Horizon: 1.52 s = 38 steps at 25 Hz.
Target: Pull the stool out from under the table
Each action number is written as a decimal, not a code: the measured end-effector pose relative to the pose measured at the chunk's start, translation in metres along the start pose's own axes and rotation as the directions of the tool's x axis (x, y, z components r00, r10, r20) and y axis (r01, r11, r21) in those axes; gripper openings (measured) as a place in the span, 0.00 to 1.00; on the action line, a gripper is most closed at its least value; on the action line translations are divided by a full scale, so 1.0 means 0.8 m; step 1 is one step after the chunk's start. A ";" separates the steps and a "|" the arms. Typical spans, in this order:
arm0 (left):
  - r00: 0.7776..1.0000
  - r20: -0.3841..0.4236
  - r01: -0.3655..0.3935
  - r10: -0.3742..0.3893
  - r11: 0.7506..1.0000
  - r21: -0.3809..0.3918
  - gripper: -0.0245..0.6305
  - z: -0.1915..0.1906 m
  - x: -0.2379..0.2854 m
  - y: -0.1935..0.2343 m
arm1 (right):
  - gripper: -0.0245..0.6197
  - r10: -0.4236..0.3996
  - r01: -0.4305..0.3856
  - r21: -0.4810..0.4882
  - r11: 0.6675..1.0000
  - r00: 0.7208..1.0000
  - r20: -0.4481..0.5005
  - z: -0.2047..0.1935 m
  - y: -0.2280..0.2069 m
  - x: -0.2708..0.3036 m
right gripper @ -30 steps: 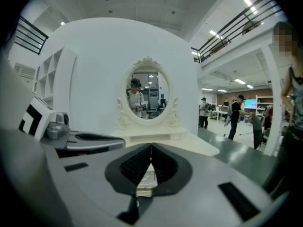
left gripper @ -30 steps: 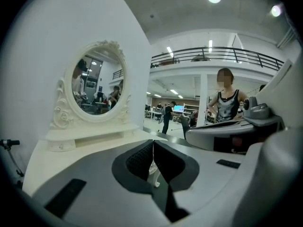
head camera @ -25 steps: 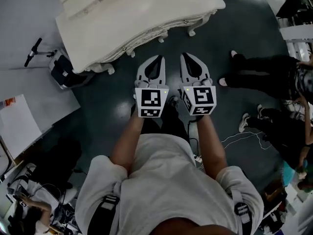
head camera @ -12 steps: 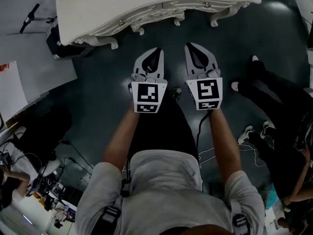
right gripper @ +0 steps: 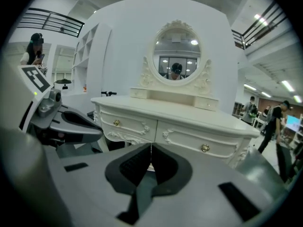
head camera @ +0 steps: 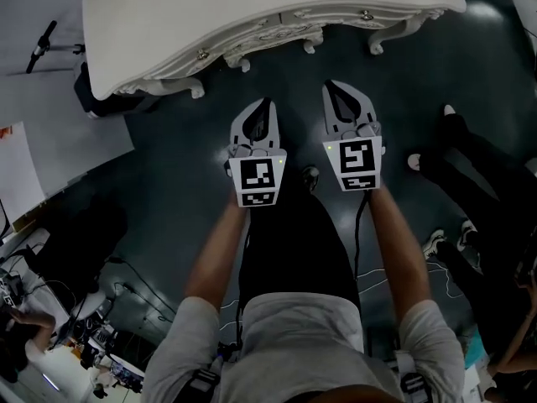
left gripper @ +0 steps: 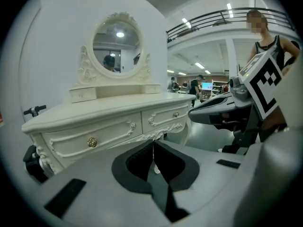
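A white carved dressing table [head camera: 252, 11] with two drawers and an oval mirror [left gripper: 116, 44] stands straight ahead of me. Its front shows in the left gripper view [left gripper: 109, 122] and the right gripper view [right gripper: 180, 122]. No stool shows plainly; the space under the table is mostly hidden. My left gripper [head camera: 267, 102] and right gripper [head camera: 329, 84] hang side by side above the dark floor, short of the table's front edge. Both are shut with nothing between the jaws [left gripper: 153, 143] [right gripper: 151, 146]. Each gripper sees the other beside it.
A black bag [head camera: 96, 99] sits by the table's left end, with a scooter handle [head camera: 38, 44] behind it. A pale panel [head camera: 50, 133] lies at the left. Other people stand at the right [head camera: 478, 175]. Cables [head camera: 377, 275] trail on the floor.
Both grippers have come down and sit lower in the head view. The table has swung from slanted at upper left to lying across the top of that view.
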<state>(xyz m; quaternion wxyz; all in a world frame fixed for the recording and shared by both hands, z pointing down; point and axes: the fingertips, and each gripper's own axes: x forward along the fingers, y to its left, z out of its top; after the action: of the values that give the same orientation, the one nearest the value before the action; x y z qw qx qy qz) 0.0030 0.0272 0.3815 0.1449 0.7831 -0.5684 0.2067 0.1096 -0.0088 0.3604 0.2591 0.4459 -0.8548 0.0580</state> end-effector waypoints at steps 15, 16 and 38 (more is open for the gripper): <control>0.997 0.001 -0.080 0.080 0.997 -0.008 0.05 -0.110 0.084 0.069 | 0.06 -0.019 0.019 0.025 1.000 1.000 0.006 -0.094 0.012 0.101; 0.997 0.001 -0.083 0.083 0.996 -0.010 0.05 -0.117 0.091 0.071 | 0.06 -0.024 0.024 0.027 0.999 1.000 0.003 -0.102 0.009 0.107; 0.981 -0.103 -0.164 0.165 0.986 0.020 0.05 -0.256 0.230 0.134 | 0.06 -0.055 0.056 0.018 0.998 0.996 -0.073 -0.255 -0.051 0.255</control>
<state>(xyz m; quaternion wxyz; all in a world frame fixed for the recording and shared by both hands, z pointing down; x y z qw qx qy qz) -0.0816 -0.0645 0.6491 0.1525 0.7225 -0.6215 0.2618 0.1263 -0.1145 0.6312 0.2871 0.4696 -0.8315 0.0756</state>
